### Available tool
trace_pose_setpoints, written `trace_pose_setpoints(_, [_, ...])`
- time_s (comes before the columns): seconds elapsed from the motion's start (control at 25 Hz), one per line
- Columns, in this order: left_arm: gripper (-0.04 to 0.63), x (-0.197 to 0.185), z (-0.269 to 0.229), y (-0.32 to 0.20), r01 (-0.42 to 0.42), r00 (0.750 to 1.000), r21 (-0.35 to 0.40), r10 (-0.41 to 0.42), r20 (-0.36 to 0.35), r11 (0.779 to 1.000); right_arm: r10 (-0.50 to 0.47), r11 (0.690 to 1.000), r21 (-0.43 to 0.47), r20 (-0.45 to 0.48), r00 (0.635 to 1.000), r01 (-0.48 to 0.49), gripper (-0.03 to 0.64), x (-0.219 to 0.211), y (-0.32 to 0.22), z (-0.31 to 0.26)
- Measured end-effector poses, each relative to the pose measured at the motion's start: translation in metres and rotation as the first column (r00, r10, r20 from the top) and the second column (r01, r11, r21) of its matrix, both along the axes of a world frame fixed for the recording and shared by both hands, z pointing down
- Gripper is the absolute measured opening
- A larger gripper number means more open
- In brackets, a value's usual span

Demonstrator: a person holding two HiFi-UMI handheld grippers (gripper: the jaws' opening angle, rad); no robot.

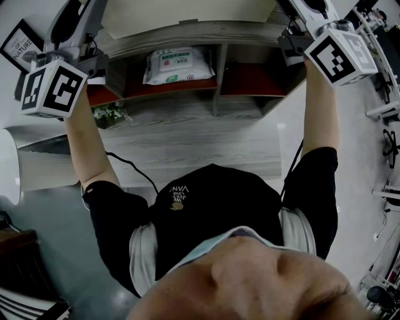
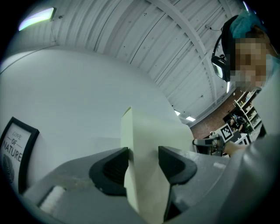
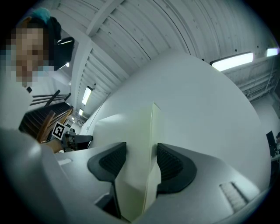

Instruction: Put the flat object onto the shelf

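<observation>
The pale cream flat panel [image 1: 187, 11] lies lengthwise left to right above the grey wooden shelf [image 1: 187, 34] (apparently not touching it), with the left gripper [image 2: 143, 164] and right gripper [image 3: 141, 162] each clamped on one end.

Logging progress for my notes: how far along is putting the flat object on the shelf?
Done: the flat object is picked up and held at the top of the shelf. In hand: the left gripper and the right gripper each clamp one edge. Left: set it down and let go; neither shows yet.
</observation>
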State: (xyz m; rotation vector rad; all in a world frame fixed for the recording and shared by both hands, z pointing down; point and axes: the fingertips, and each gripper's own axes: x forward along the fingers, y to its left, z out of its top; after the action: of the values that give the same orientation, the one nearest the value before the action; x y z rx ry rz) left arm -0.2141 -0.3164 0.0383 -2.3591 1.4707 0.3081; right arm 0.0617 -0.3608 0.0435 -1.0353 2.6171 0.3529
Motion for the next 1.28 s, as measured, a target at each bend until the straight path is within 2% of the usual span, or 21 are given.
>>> trace_pose_setpoints(0.2, [0.221,-0.002,0.002,-0.006,0.002,1.000,0.006,-0.002,0.000,1.000,0.005,1.000,0.007,-0.003,1.000,-0.005,0.212,-0.001,-0.003,0.000])
trace_pose_setpoints(0.36, [0.221,-0.005,0.010,-0.014,0.017,1.000,-0.022,-0.016,0.027,1.000,0.017,1.000,0.014,-0.002,1.000,-0.017,0.212,-0.002,-0.006,-0.001])
trace_pose_setpoints(0.72, [0.221,-0.007,0.005,-0.017,0.005,1.000,0.027,-0.005,0.001,1.000,0.014,1.000,0.007,0.028,0.999,-0.014,0.219,-0.004,-0.007,-0.004])
trace_pose_setpoints(0.8, [0.222,-0.005,0.005,-0.015,-0.001,1.000,0.038,0.001,0.005,0.999,0.010,1.000,0.011,0.025,1.000,-0.010,0.232,-0.005,-0.005,-0.004])
trace_pose_setpoints(0.88, [0.222,-0.003,0.004,-0.011,-0.016,1.000,0.043,0.016,-0.006,0.999,0.001,1.000,0.016,0.020,1.000,-0.002,0.276,-0.006,-0.002,-0.004])
trace_pose_setpoints(1.12, [0.259,-0.006,0.005,-0.008,-0.029,0.999,0.048,0.031,-0.038,0.998,-0.002,1.000,0.010,0.034,0.999,0.001,0.302,-0.007,-0.001,-0.002])
trace_pose_setpoints(1.28, [0.259,-0.007,0.004,-0.004,-0.038,0.998,0.049,0.040,-0.049,0.998,0.000,1.000,0.012,0.045,0.999,-0.001,0.308,-0.005,0.001,-0.003])
